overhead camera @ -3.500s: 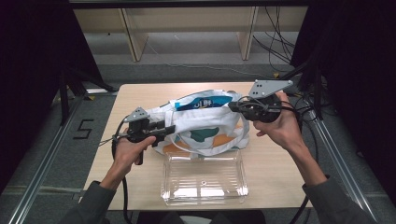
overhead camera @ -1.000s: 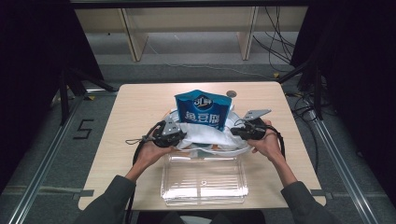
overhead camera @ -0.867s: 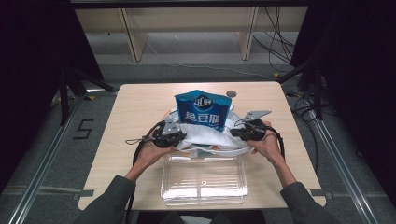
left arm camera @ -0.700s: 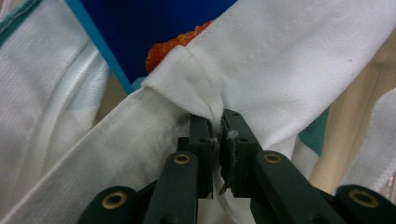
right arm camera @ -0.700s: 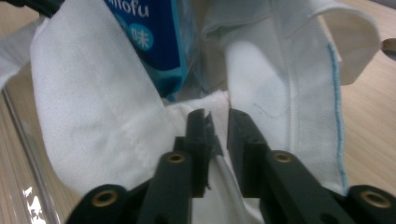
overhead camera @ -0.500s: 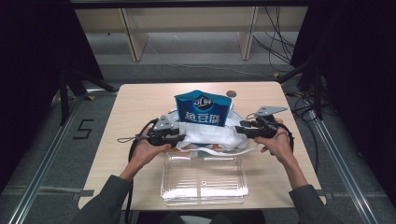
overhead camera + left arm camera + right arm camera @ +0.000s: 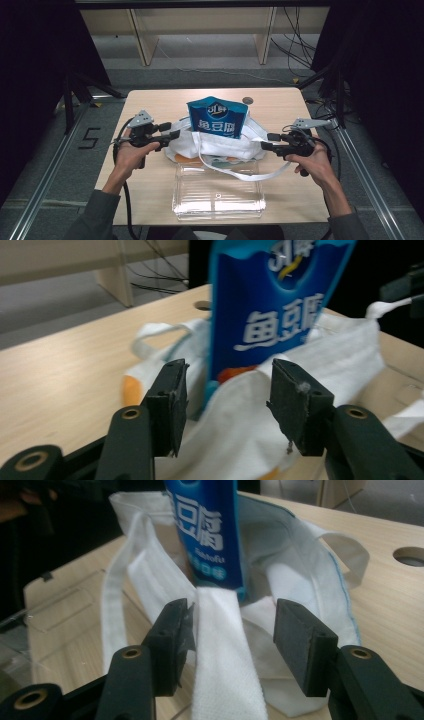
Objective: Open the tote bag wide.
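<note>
A blue snack package (image 7: 217, 117) stands upright in a slumped white cloth bag (image 7: 220, 144) at the table's middle. My left gripper (image 7: 172, 134) sits at the bag's left edge, open; in the left gripper view (image 7: 227, 385) the bag's fabric (image 7: 345, 350) lies under and beyond the jaws, with the package (image 7: 275, 300) behind. My right gripper (image 7: 265, 142) is at the bag's right edge, also open. In the right gripper view (image 7: 232, 625) a white strap (image 7: 225, 670) runs loose between the jaws, with the package (image 7: 207, 525) rising beyond.
A clear plastic box (image 7: 217, 195) lies on the wooden table (image 7: 150, 105) just in front of the bag, with a loose strap (image 7: 240, 174) draped over its far rim. A round hole (image 7: 247, 100) is in the table behind the bag.
Both grippers have drawn outward from the bag's sides and stand open. The bag's cloth has sunk lower around the upright package.
</note>
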A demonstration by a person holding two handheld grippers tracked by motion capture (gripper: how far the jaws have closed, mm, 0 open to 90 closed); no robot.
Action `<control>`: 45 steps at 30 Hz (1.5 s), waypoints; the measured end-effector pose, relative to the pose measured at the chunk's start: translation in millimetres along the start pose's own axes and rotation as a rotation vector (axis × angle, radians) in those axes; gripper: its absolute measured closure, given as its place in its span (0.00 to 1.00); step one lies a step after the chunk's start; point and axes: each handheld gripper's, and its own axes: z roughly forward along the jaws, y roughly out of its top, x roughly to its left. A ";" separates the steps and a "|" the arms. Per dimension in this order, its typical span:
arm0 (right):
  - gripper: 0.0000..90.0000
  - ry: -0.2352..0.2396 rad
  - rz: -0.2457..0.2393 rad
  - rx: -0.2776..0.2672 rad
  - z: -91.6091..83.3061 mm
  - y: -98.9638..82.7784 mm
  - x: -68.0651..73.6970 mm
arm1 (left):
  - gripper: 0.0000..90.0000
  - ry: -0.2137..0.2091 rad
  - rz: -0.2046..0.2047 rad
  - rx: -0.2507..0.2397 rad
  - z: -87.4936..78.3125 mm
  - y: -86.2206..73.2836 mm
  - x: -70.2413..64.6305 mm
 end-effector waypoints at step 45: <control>0.93 -0.014 -0.033 -0.036 38.7 71.3 1.9 | 0.96 -0.005 -0.076 0.183 53.9 -13.3 44.4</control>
